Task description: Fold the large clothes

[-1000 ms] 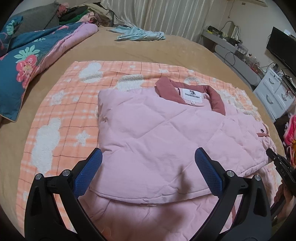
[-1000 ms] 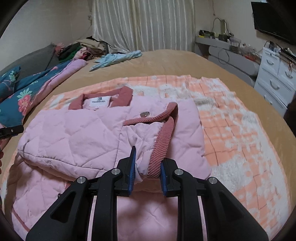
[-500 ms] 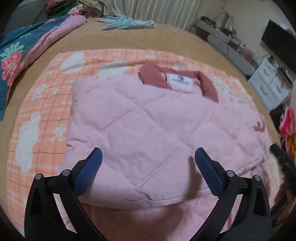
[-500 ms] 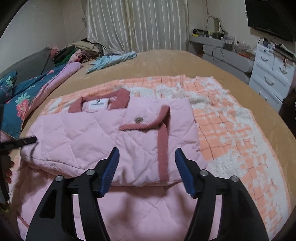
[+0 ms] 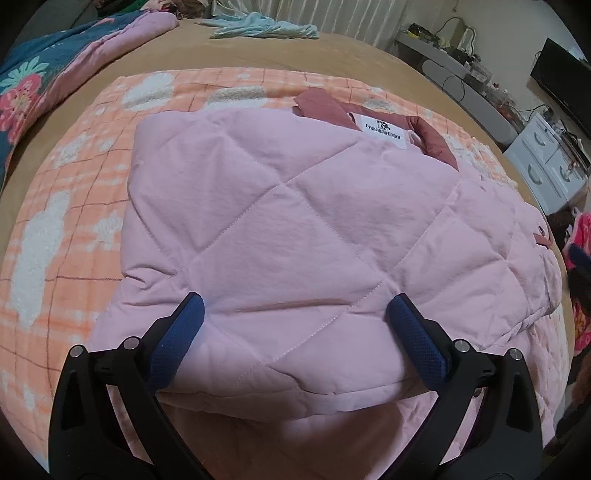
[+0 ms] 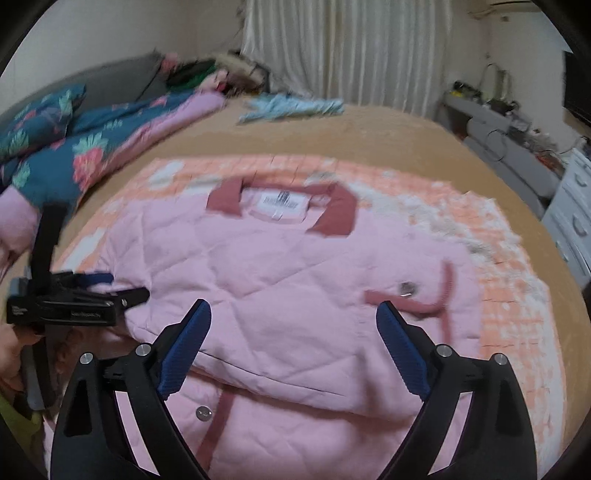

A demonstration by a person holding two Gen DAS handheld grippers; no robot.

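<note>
A pink quilted jacket [image 5: 295, 206] with a dark pink collar [image 6: 334, 216] lies folded on the bed. Its sleeve, with a dark pink cuff [image 6: 424, 304] and a metal snap, lies across its right side. My left gripper [image 5: 295, 310] hangs open low over the folded jacket's near edge, with nothing between the pads. In the right wrist view the left gripper [image 6: 125, 286] sits at the jacket's left edge, held by a hand. My right gripper [image 6: 293, 317] is opening wide above the jacket's front fold, with nothing between the jaws; the cuff lies free to the right of it.
An orange checked blanket [image 5: 74, 206] lies under the jacket on the tan bed cover [image 6: 424, 140]. A floral duvet [image 6: 85, 155] is piled at the left and a light blue garment [image 5: 258, 29] lies at the far side. White drawers [image 5: 546, 166] and a grey bench stand to the right.
My right gripper let go of the cuffed sleeve, opened wide and moved left across the jacket. My left gripper sank closer to the jacket, staying open.
</note>
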